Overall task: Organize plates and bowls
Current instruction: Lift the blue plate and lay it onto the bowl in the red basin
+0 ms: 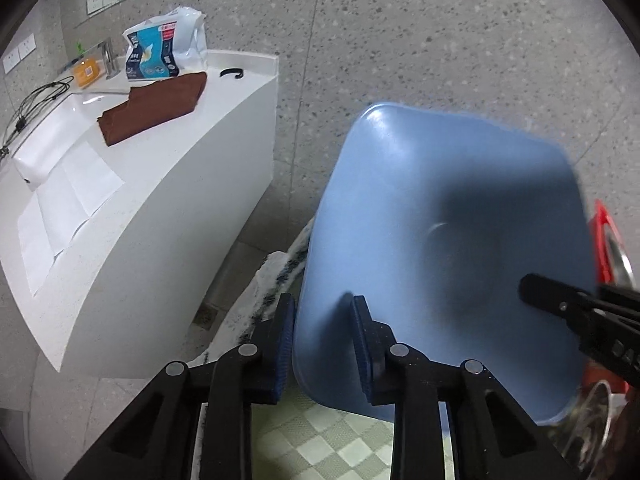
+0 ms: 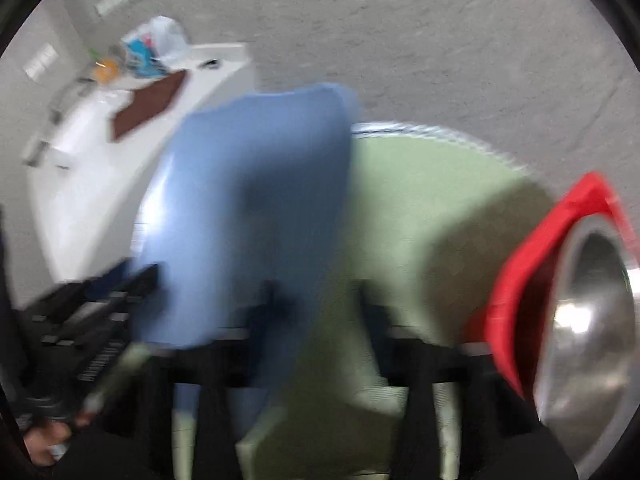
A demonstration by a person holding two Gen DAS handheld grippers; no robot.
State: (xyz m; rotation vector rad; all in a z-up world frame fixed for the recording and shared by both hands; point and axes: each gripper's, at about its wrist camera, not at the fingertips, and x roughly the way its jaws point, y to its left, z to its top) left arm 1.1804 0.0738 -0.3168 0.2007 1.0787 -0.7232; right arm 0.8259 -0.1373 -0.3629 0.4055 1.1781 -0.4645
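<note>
A blue squarish plate (image 1: 444, 248) is held up, tilted, above the green checked mat (image 1: 320, 444). My left gripper (image 1: 322, 346) has a finger on each side of the plate's lower left edge and is shut on it. My right gripper shows in the left wrist view (image 1: 560, 304) at the plate's right side. The right wrist view is heavily blurred: the blue plate (image 2: 248, 216) fills the middle in front of my right gripper (image 2: 316, 312), whose state I cannot tell. A red plate (image 2: 524, 272) and a steel bowl (image 2: 592, 320) lie at the right.
A white counter (image 1: 132, 216) stands at the left with a brown cloth (image 1: 156, 108), a tissue pack (image 1: 154, 50), a faucet (image 1: 108, 56) and white paper sheets (image 1: 64, 204). A speckled wall (image 1: 440, 40) is behind. A glass item (image 1: 592, 420) sits at the lower right.
</note>
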